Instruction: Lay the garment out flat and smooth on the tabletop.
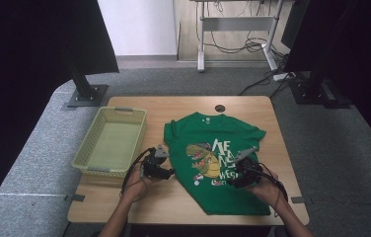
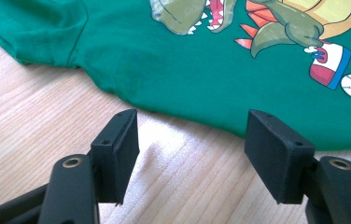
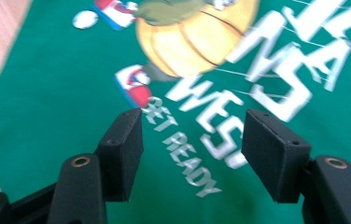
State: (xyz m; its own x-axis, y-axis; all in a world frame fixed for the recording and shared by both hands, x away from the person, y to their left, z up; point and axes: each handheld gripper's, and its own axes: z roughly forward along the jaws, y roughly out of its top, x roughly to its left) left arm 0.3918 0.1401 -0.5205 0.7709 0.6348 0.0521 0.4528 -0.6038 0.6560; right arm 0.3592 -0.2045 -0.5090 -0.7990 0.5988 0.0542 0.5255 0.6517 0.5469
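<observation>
A green T-shirt [image 1: 213, 163] with a dinosaur print and white lettering lies flat on the wooden table [image 1: 252, 106], collar at the far side. My left gripper [image 1: 169, 172] sits on the table just off the shirt's left side edge. Seen from the left gripper view, its jaws [image 2: 191, 158] stand open over bare wood, and the shirt's edge [image 2: 173, 88] lies just beyond them. My right gripper [image 1: 230, 180] hovers over the lower right of the print. Through the right gripper view, its jaws [image 3: 192, 156] are open above the white lettering [image 3: 187, 158], with nothing pinched.
A pale yellow plastic basket [image 1: 94, 163] with nothing in it stands at the table's left side, close beside my left hand. A round cable hole [image 1: 219, 107] sits at the far edge. Dark stands and cables lie on the carpet beyond.
</observation>
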